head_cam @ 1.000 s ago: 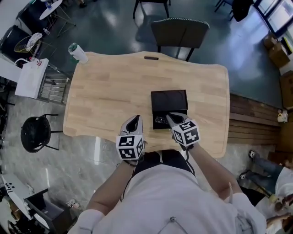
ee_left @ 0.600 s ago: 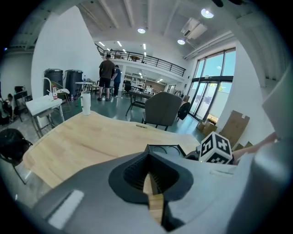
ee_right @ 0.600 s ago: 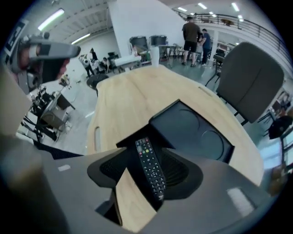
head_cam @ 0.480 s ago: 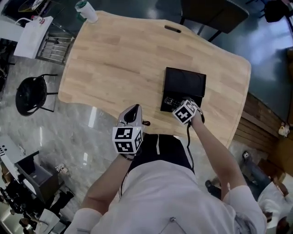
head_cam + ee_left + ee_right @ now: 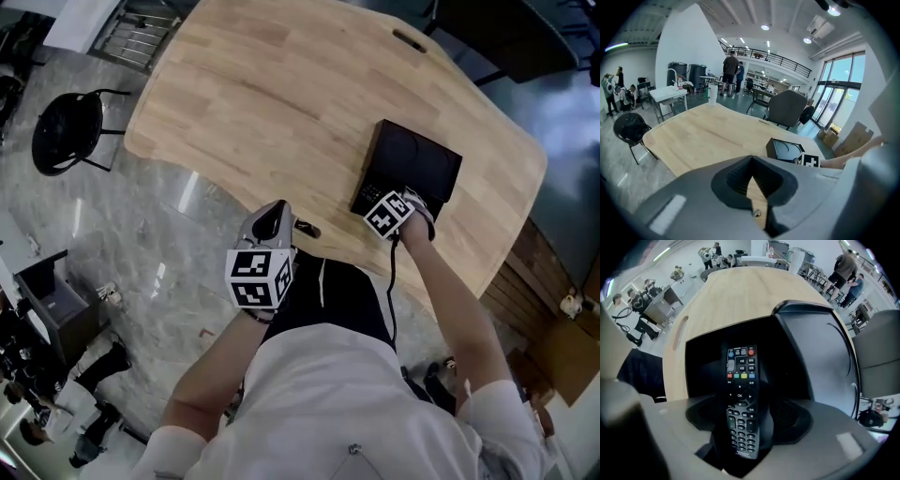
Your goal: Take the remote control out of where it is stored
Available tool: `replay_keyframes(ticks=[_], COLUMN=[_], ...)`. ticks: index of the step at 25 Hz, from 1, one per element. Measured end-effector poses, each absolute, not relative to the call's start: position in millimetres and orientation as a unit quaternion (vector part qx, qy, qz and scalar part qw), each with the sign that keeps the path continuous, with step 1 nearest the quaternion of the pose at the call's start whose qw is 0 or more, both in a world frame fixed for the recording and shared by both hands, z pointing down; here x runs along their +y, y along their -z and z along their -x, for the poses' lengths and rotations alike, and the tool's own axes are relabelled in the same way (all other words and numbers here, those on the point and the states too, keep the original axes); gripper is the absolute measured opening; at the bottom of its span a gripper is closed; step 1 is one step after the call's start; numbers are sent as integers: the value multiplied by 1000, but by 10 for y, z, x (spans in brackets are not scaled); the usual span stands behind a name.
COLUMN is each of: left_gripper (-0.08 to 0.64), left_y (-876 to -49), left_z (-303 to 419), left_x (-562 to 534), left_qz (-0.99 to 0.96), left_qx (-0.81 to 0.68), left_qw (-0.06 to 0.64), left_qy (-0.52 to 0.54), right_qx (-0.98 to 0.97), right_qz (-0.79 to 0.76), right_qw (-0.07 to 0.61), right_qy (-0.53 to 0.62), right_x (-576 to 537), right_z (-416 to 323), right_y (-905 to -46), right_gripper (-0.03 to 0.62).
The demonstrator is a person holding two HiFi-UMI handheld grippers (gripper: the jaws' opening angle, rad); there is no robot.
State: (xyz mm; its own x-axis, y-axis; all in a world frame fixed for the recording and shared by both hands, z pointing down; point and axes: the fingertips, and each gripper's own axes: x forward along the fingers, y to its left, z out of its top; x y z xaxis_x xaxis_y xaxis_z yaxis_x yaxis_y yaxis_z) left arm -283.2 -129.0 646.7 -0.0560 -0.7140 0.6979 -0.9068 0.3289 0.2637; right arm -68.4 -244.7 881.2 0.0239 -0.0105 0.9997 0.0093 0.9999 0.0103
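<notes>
A black remote control [image 5: 740,394] with coloured buttons lies lengthwise in the open black box [image 5: 703,357]. Its near end sits between the jaws of my right gripper [image 5: 740,416], which is shut on it. In the head view the box [image 5: 417,164] rests on the wooden table [image 5: 272,94] near its front right edge, and my right gripper [image 5: 377,199] reaches into its near end. My left gripper [image 5: 276,210] hangs off the table's front edge, shut and holding nothing. The left gripper view shows its jaw tips [image 5: 751,159] meeting, with the box [image 5: 787,151] ahead to the right.
A black stool [image 5: 66,131] stands on the floor left of the table. A dark chair [image 5: 506,28] is at the table's far side. A small dark knob [image 5: 305,228] sticks out at the table's front edge. People stand in the background [image 5: 731,70].
My right gripper has gone forward into the box and closed round the remote control. My left gripper has drawn back off the table's edge. The head view has swung.
</notes>
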Motion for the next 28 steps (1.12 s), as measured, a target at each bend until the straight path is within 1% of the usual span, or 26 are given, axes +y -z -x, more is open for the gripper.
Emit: replay_keyframes(ticks=[5,12,17,24,28], left_gripper=[1,1,1,1,1], left_y=[-6526,-6556,-6682,-6843,-6838], left_z=[2841,2813,2706,2626,2622], left_x=[-1151,-1138,-1248,-1220,-1206], left_qz=[-550,-549,-559,-564,-568], left_qx=[-723,-724,-714,-702,-698], left_qw=[399,397,399,411,412], left_qy=[-124,-127,-134,-142,-143], right_qx=[-680,-694,-702,-704,-716], right_qz=[16,16,13,15,7], right_qw=[733,719,712,710,698], right_qy=[31,26,16,10,2], right_x=[-2427,-2421,-2395,-2396,-2397], right_z=[702,714,699,684,661], right_y=[-8839,-8827,-8815,-8789,-8632], right_gripper=[318,314,271,265,265])
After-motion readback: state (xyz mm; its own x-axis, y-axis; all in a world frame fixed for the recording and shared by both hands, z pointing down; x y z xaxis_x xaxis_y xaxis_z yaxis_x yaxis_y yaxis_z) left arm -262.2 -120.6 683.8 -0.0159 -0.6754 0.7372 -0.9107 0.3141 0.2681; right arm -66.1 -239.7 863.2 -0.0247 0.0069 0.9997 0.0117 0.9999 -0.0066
